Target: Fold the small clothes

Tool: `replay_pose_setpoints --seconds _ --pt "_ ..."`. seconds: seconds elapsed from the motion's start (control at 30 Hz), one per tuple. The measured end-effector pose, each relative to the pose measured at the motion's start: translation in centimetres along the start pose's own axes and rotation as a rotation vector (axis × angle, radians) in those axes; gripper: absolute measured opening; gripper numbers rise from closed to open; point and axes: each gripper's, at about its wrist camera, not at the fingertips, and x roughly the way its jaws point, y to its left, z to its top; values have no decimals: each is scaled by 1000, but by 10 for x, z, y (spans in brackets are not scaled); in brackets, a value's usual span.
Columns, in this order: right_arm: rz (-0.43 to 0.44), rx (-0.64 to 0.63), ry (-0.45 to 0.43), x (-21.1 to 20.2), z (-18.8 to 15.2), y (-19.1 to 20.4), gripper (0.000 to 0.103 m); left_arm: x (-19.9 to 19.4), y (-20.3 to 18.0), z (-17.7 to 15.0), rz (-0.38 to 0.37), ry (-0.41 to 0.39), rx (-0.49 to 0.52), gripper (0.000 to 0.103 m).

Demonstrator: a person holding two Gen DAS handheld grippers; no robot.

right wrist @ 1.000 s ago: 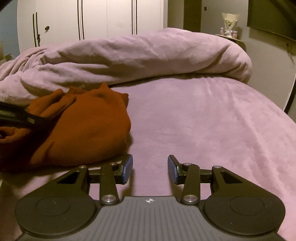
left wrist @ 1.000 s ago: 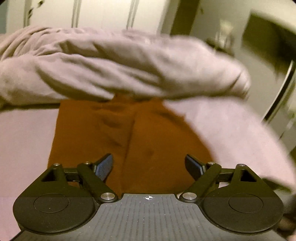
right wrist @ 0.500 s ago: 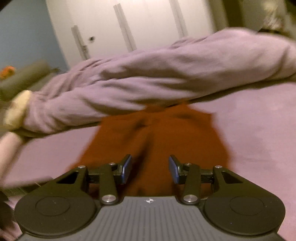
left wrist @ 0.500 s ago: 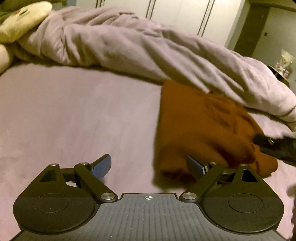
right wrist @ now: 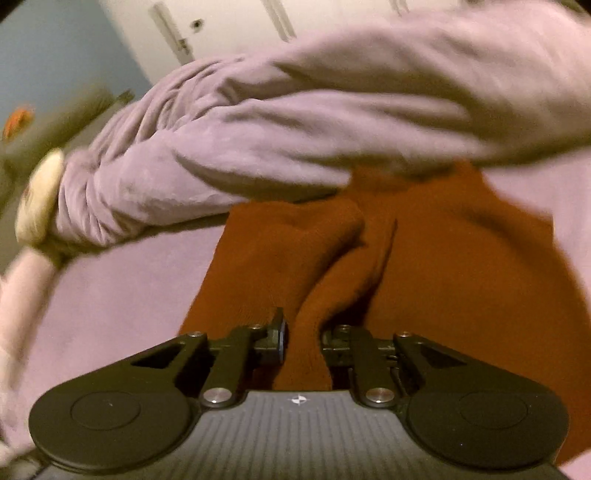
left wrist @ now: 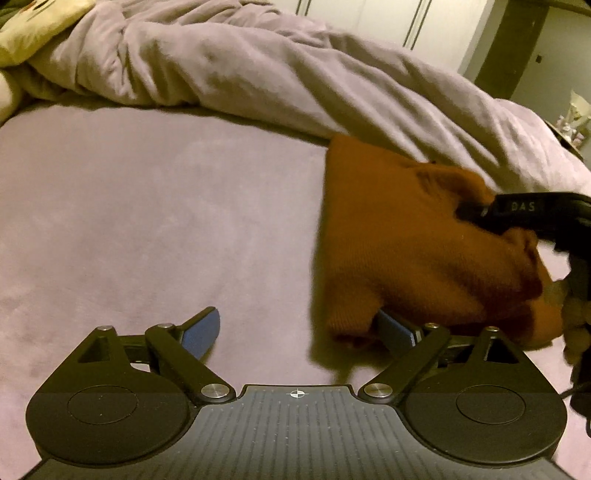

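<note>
A rust-orange knitted garment (left wrist: pixel 406 240) lies bunched on the lilac bed sheet (left wrist: pixel 147 221), against the rolled duvet. My left gripper (left wrist: pixel 295 321) hovers low at the garment's near left corner, its jaws wide and still opening. The corner drapes over its right finger and nothing is pinched. The right gripper (left wrist: pixel 467 213) reaches in from the right onto the garment's top. In the right wrist view, my right gripper (right wrist: pixel 303 332) is closing with its pads pressed on a raised fold of the garment (right wrist: pixel 443 266).
A rumpled lilac duvet (left wrist: pixel 258 74) runs along the far side of the bed. A cream plush toy (left wrist: pixel 33 26) lies at its left end. White wardrobe doors (left wrist: pixel 369 14) stand behind. Bare sheet stretches left of the garment.
My right gripper swung left over the garment and closed on a fold. My left gripper shifted to the garment's left corner and spread a little wider.
</note>
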Motion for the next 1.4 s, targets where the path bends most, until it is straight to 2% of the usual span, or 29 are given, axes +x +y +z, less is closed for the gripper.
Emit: replay_pose_setpoints --seconds 0.13,0.23,0.37,0.43,0.57,0.63,0.73,0.8,0.87,0.9,1.0,1.1,1.2,1.33,1.4 --pt "-135 -383 -215 -40 2 29 10 -10 -8 5 -41 -38 16 97" --pt "-227 -493 -272 -49 -4 21 10 -12 -23 7 -71 -45 51 97" --pt "-315 -493 -238 -40 -14 -10 9 -4 -46 3 -82 -17 108 97" --pt "-384 -544 -228 -32 -24 -20 9 2 -57 0 -80 -2 147 97" --pt "-432 -507 -161 -12 -33 -45 9 19 -72 -3 -49 37 173 96" --pt "-420 -478 -122 -3 -38 -55 9 28 -73 -3 -47 65 163 96" --pt "-374 -367 -155 -18 -34 -68 16 28 -71 -4 -47 72 160 96" --pt "-347 -227 -169 -41 -29 -81 40 26 -72 -4 -40 60 178 96" --pt "-273 -56 -194 -66 -29 -93 54 28 -72 -5 -38 58 179 96" --pt "-219 33 -184 -76 -32 -102 58 29 -73 -4 -38 62 170 96" --pt "-90 244 -123 -94 -51 -119 58 31 -75 -6 -38 63 156 96" --pt "4 370 -67 -99 -71 -123 58 29 -77 -8 -21 61 164 96" --pt "41 400 -48 -89 -83 -119 57 29 -78 -7 -10 62 154 96" --pt "123 505 -41 -72 -80 -121 56 30 -79 -4 0 68 146 96" --pt "118 511 -27 -64 -74 -119 45 33 -81 -4 4 73 146 96"
